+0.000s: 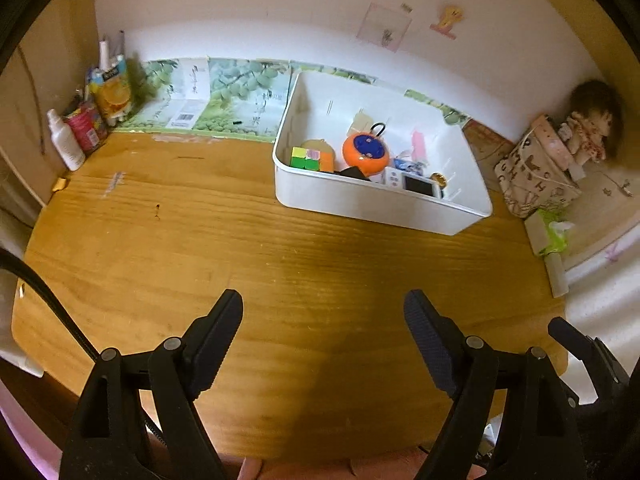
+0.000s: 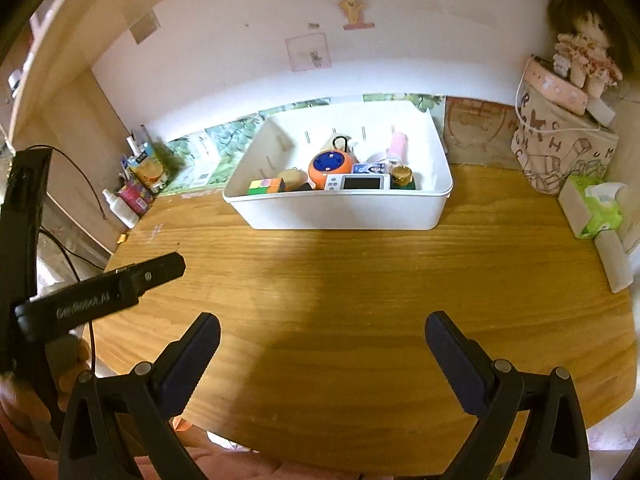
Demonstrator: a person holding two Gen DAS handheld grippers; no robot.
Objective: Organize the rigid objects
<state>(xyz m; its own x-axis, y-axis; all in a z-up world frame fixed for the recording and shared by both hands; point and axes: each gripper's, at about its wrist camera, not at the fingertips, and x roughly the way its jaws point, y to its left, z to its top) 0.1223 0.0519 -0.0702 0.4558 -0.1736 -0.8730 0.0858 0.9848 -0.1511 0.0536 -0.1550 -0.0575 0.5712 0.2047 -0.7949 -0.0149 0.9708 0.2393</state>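
A white bin (image 1: 360,204) (image 2: 340,210) stands at the back of the wooden table (image 1: 240,248) (image 2: 340,288). It holds an orange ball with a blue face (image 1: 365,153) (image 2: 331,168), a coloured cube block (image 1: 311,159) (image 2: 266,186), a white device with a dark screen (image 1: 418,186) (image 2: 358,182), a gold-capped jar (image 2: 402,176) and other small items. My left gripper (image 1: 323,308) is open and empty over the near table. My right gripper (image 2: 322,330) is open and empty too. The left gripper also shows at the left of the right wrist view (image 2: 120,288).
Bottles, pens and cartons (image 1: 92,116) (image 2: 136,188) crowd the back left corner. A printed box with a doll (image 1: 536,168) (image 2: 560,148) and a tissue pack (image 1: 552,232) (image 2: 596,210) stand at the right. Green printed sheets (image 1: 224,100) lean on the wall.
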